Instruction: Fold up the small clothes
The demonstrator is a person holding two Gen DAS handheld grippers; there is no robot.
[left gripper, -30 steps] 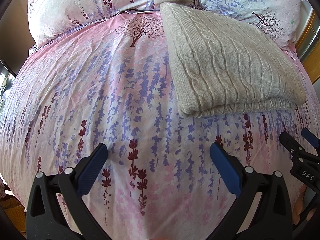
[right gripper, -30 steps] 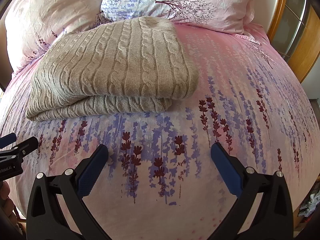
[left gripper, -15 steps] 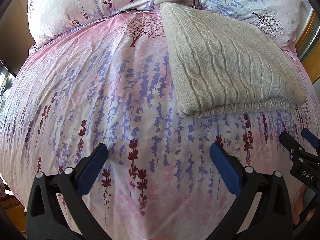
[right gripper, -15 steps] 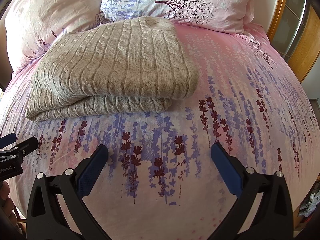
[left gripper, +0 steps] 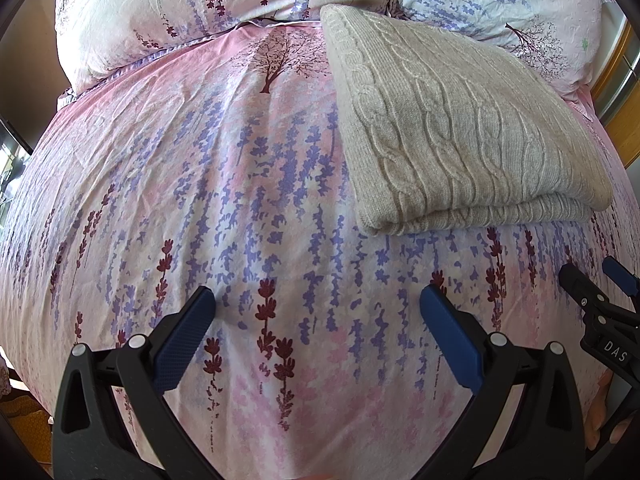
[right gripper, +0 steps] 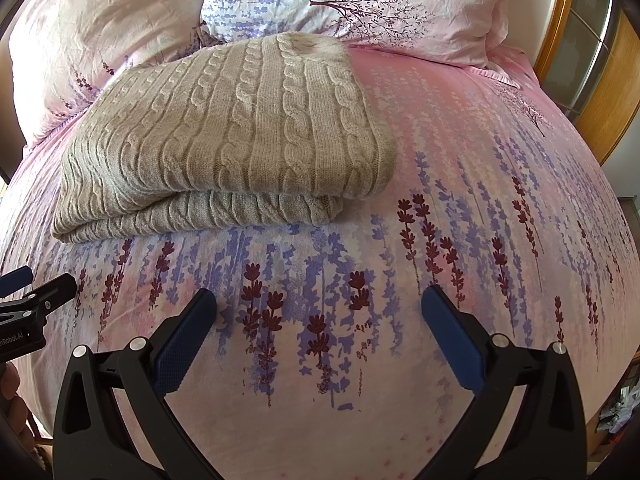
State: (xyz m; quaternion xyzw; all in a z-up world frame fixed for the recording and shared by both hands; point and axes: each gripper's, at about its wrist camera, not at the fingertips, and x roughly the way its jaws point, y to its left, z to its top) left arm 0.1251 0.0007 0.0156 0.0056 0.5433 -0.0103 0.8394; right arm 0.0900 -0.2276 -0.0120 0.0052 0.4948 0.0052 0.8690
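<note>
A beige cable-knit sweater (left gripper: 452,132) (right gripper: 240,128) lies folded into a thick rectangle on the bed, its folded edge facing me. My left gripper (left gripper: 316,304) hovers open over the flowered cover, well short of the sweater and to its left. The right gripper (right gripper: 320,304) is open too, just in front of the sweater's near right corner, with nothing between its blue pads. Each gripper shows at the edge of the other's view: the right gripper (left gripper: 596,292) and the left gripper (right gripper: 32,284).
The pink bedcover (left gripper: 224,184) (right gripper: 500,208) with purple and maroon flowers fills both views. Two pillows (left gripper: 180,8) (right gripper: 360,0) lie behind the sweater. A wooden bed frame (right gripper: 600,92) runs along the right. A person's fingers (right gripper: 12,392) show at the lower left.
</note>
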